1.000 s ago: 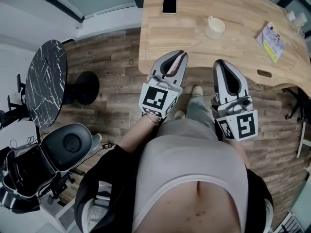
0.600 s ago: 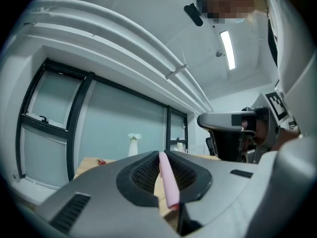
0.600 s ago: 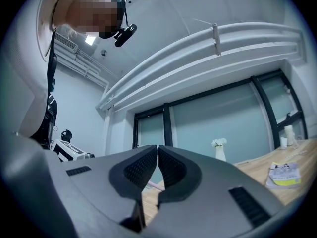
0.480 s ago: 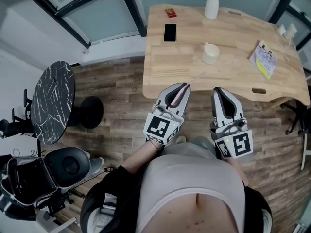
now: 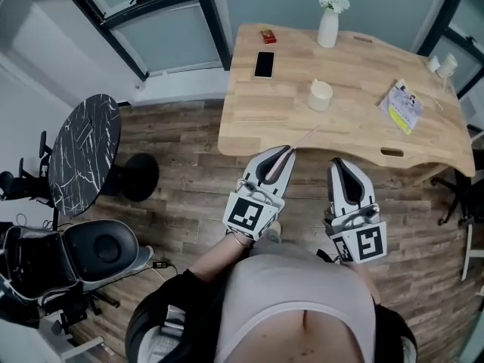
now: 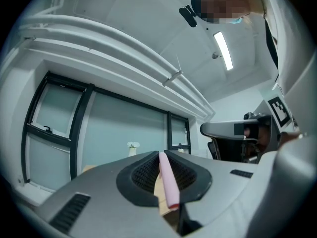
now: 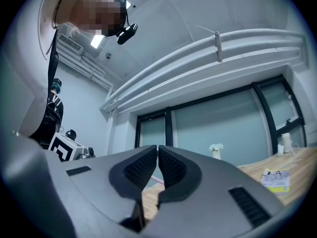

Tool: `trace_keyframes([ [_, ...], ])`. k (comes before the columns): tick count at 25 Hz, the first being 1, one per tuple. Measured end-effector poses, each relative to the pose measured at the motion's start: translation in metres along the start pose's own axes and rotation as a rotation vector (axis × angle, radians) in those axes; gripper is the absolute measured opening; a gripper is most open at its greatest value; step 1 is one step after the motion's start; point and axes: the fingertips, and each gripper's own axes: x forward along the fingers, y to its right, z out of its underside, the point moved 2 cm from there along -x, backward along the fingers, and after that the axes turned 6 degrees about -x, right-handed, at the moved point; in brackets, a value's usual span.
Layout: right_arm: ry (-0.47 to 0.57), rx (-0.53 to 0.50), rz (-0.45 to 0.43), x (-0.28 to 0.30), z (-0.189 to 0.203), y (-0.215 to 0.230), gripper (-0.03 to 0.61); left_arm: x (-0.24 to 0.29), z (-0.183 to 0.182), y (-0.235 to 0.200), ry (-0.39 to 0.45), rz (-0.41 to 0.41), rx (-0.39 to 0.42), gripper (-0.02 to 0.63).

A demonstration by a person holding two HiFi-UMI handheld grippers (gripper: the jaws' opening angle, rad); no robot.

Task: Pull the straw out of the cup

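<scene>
The straw (image 5: pixel 303 137), a pink one, is out of the cup (image 5: pixel 320 94) and clamped between the 2 jaws of the left gripper (image 5: pixel 283 152). In the left gripper view it lies along the line where the ribbed pads meet, its near end poking back toward the camera. In the head view its far end sticks out past the jaw tips and slants toward the edge of the wooden table (image 5: pixel 355 123).

The white cup stands upright on that table, ahead of both grippers and well apart from them. The right gripper (image 5: pixel 338 163) is just beside the left one, level with it, with its jaws together and nothing between them.

Both grippers hang over the plank floor (image 5: pixel 189 180), just short of the table edge. Farther ahead of the left gripper lie a black phone (image 5: pixel 264 63) and a small red box (image 5: pixel 268 36). A white vase (image 5: pixel 327 25) with flowers stands beyond the cup, and a leaflet (image 5: pixel 401 106) lies ahead of the right gripper, off to its right.
</scene>
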Motion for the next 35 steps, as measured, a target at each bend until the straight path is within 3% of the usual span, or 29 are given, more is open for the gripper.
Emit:
trace_keyframes([
  [19, -0.003, 0.004, -0.044, -0.175, -0.039, -0.037, 0.032, -0.106, 0.002, 0.162, 0.035, -0.050, -0.013, 0.037],
  [26, 0.005, 0.022, -0.053, -0.211, -0.050, -0.056, 0.031, -0.144, -0.013, 0.194, 0.061, -0.078, 0.013, 0.037],
  [35, -0.008, 0.039, -0.061, -0.226, -0.051, -0.072, 0.031, -0.165, -0.008, 0.206, 0.031, -0.065, 0.011, 0.035],
])
